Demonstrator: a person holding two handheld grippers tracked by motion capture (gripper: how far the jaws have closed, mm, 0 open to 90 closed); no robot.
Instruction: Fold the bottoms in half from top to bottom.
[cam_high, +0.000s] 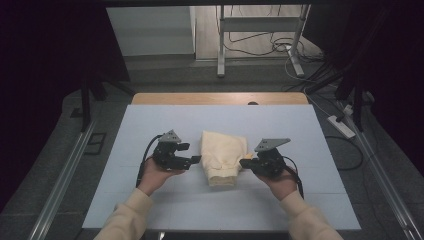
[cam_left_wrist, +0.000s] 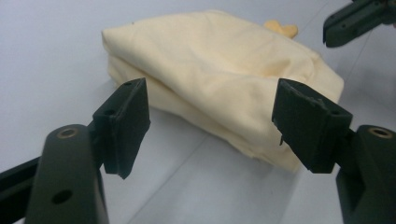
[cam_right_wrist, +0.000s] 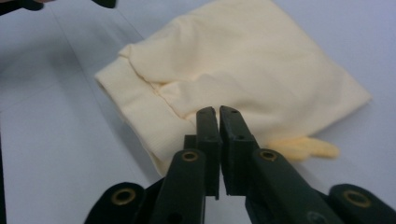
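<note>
Left gripper (cam_high: 192, 153): jaws stand wide apart, nothing between the pads; seen along them in the left gripper view (cam_left_wrist: 210, 122), they frame the near edge of the cloth without touching it. Right gripper (cam_high: 245, 163): jaws nearly together, only a thin slit between the two pads in the right gripper view (cam_right_wrist: 219, 116), nothing caught in it; tips sit over the cloth's ribbed edge, contact cannot be told.

Count: two grippers, one in each hand (cam_high: 156, 176); one folded cloth; one table mat.

Folded cloth (cam_high: 223, 156): pale cream-yellow, soft knit, folded into a thick squarish bundle of several layers. The layers show stacked at its side edge in the left gripper view (cam_left_wrist: 219, 70). A ribbed cuff or hem band runs along one end (cam_right_wrist: 144, 116); a small darker yellow tab pokes out from under one corner (cam_right_wrist: 306, 148). Surface lightly creased.

Place: cloth lies flat on the pale blue mat (cam_high: 150, 210), about the middle of it, between the two grippers, left gripper just beside its left edge, right gripper just beside its right edge.

Mat covers a wooden tabletop (cam_high: 220, 98), whose far strip shows. Beyond it, a grey floor with cables (cam_high: 260, 45).
</note>
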